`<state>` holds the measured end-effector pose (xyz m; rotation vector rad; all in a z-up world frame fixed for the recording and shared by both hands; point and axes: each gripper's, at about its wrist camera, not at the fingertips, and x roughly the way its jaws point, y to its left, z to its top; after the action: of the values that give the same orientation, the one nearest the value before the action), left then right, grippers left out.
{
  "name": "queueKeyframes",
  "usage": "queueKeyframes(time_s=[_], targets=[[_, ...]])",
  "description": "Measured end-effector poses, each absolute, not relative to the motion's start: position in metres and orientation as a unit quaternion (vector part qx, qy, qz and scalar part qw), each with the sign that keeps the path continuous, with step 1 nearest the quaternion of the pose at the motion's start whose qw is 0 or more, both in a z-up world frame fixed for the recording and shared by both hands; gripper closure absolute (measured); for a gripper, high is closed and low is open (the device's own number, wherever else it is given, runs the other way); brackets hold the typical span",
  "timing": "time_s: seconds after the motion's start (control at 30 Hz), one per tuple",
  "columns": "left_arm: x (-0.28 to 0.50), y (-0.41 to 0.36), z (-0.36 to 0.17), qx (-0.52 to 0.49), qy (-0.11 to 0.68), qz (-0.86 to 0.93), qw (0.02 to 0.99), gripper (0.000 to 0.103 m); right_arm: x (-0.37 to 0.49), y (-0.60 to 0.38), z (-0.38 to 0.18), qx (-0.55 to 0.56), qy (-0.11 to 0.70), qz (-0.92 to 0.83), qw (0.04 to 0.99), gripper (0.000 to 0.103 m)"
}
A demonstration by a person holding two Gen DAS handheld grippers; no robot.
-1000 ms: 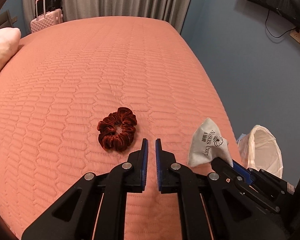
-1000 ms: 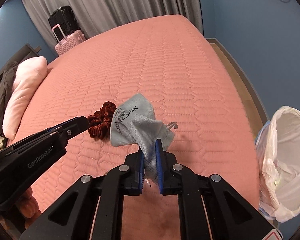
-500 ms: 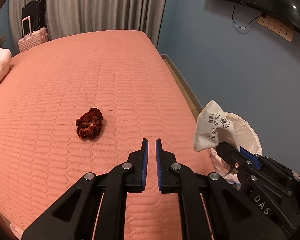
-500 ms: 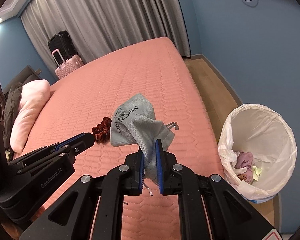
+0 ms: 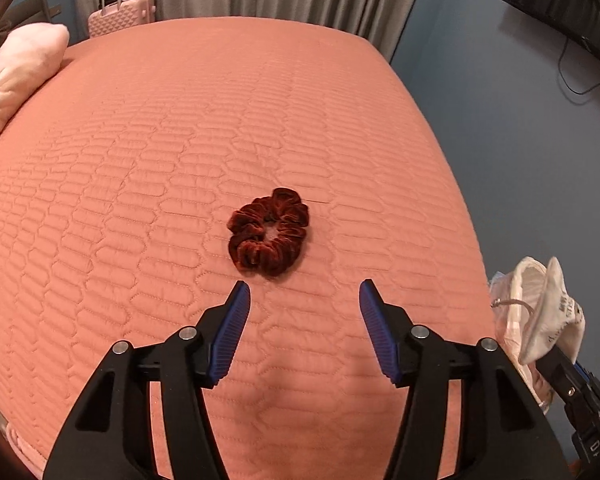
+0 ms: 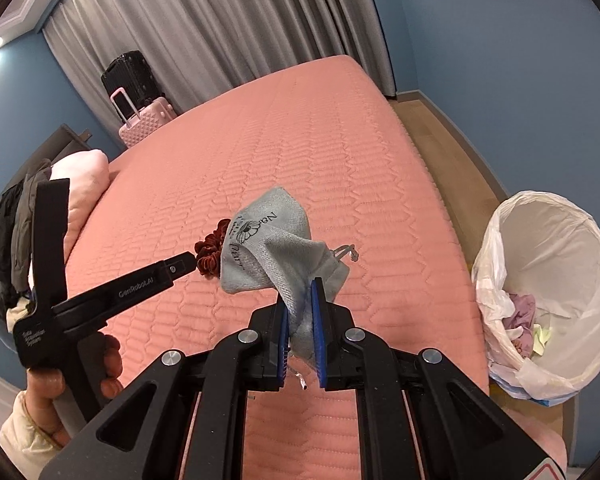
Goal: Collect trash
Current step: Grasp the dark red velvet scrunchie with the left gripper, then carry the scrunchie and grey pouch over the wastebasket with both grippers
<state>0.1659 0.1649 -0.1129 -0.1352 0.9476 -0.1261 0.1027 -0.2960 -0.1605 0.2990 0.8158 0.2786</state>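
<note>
A dark red velvet scrunchie (image 5: pixel 269 232) lies on the salmon quilted bed (image 5: pixel 180 140). My left gripper (image 5: pixel 304 292) hangs just short of it, its jaws opening with nothing between them. In the right wrist view the scrunchie (image 6: pixel 209 254) peeks out behind a grey drawstring pouch (image 6: pixel 272 252) with printed lettering. My right gripper (image 6: pixel 299 294) is shut on the pouch's neck and holds it above the bed. The same pouch (image 5: pixel 552 312) shows at the right edge of the left wrist view. A white-lined trash bin (image 6: pixel 556 292) stands on the floor beside the bed, to the right.
A pink pillow (image 5: pixel 16 80) lies at the bed's left end. A pink suitcase (image 6: pixel 146 120) and a black one stand by grey curtains. Dark clothes (image 6: pixel 12 240) hang at far left. A hand (image 6: pixel 60 380) holds the left gripper's handle. Crumpled trash (image 6: pixel 520 320) sits in the bin.
My left gripper has opened wide and swung back toward the scrunchie, which now lies straight ahead. The right gripper has carried the pouch toward the bin side of the bed.
</note>
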Motion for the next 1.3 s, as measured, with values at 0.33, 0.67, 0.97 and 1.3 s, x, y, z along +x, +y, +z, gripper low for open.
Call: queueKeyframes(time_s=[0.33, 0.67, 0.97, 1.3], targets=[[0.220, 0.190, -0.149, -0.080, 0.486, -0.035, 0.870, 0.049, 0.148, -0.260, -0.184, 0.138, 0.421, 0.150, 0.884, 0.093], [0.247, 0.184, -0.172, -0.074, 0.502, -0.042, 0.861, 0.049, 0.173, -0.240, -0.203, 0.133, 0.441, 0.156, 0.873, 0.093], [0.248, 0.177, -0.173, -0.082, 0.503, -0.071, 0.858, 0.083, 0.173, -0.242, -0.208, 0.133, 0.448, 0.153, 0.871, 0.093], [0.194, 0.156, -0.135, -0.059, 0.469, -0.104, 0.875, 0.090, 0.161, -0.255, -0.193, 0.140, 0.432, 0.147, 0.879, 0.093]])
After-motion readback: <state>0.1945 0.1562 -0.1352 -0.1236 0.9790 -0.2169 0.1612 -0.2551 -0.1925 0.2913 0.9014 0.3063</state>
